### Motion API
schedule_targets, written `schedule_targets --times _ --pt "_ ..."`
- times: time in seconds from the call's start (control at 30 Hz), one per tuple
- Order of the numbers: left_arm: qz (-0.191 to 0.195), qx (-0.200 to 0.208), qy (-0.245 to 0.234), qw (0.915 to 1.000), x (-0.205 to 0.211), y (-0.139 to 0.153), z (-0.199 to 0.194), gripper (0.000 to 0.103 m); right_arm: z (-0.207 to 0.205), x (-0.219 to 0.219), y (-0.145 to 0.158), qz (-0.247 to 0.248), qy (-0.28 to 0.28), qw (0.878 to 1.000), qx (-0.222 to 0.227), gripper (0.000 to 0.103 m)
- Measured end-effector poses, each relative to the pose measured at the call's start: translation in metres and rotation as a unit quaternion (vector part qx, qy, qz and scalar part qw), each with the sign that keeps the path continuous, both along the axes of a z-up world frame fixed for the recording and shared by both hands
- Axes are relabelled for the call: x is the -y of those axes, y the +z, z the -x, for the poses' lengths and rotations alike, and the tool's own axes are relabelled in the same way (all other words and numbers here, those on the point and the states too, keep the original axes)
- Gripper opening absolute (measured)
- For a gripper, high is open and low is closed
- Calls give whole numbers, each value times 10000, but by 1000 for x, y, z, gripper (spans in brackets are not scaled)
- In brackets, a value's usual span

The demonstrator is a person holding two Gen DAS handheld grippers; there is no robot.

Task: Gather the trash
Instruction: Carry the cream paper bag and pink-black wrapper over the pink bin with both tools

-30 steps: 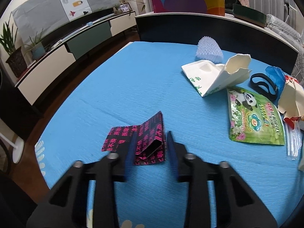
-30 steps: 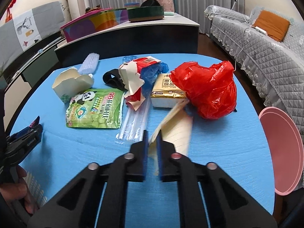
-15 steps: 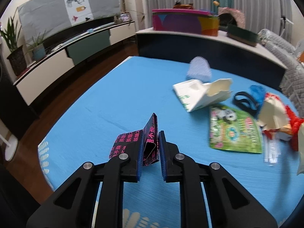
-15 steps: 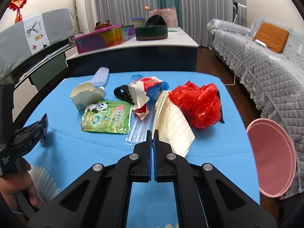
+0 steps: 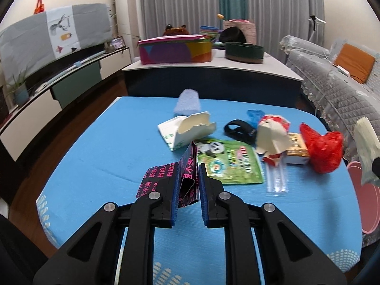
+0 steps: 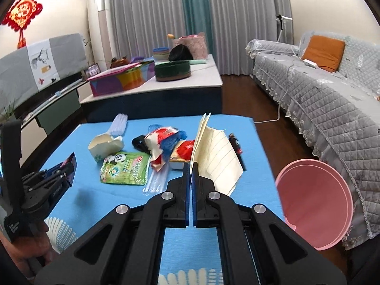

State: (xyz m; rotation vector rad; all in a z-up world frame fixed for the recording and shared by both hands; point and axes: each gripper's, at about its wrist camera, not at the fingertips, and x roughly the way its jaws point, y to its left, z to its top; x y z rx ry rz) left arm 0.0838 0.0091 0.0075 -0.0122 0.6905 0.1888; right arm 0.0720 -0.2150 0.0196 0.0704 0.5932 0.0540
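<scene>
My left gripper (image 5: 187, 178) is shut on a black wrapper with pink print (image 5: 163, 178) and holds it above the blue table (image 5: 95, 147). It also shows in the right wrist view (image 6: 64, 173). My right gripper (image 6: 191, 166) is shut on a cream lined paper sheet (image 6: 218, 156), lifted over the table; the sheet shows at the right edge of the left wrist view (image 5: 365, 140). A pink bin (image 6: 313, 204) stands beside the table on the right.
On the table lie a green panda pouch (image 6: 125, 171), a white carton (image 6: 106, 144), a red plastic bag (image 5: 323, 149), a clear sleeve (image 5: 276, 180), a black strap (image 5: 237, 129), a brush (image 6: 118, 124) and a tissue pack (image 5: 296, 149). A grey sofa (image 6: 332, 99) is right.
Both grippers closed on their items and rose: the left shut on the black wrapper, the right lifted the lined paper off the table and swung toward the pink bin.
</scene>
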Motion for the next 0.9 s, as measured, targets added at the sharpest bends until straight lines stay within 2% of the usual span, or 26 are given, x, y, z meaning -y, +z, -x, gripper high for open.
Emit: schedule_targets --times 0.33,0.9 --pt "5 166 -427 9989 40 24 2 15 2 30 16 -127 -231 9995 157 2" --pt "281 399 -1332 9899 118 56 -15 15 2 110 19 -97 -1220 9924 152 2"
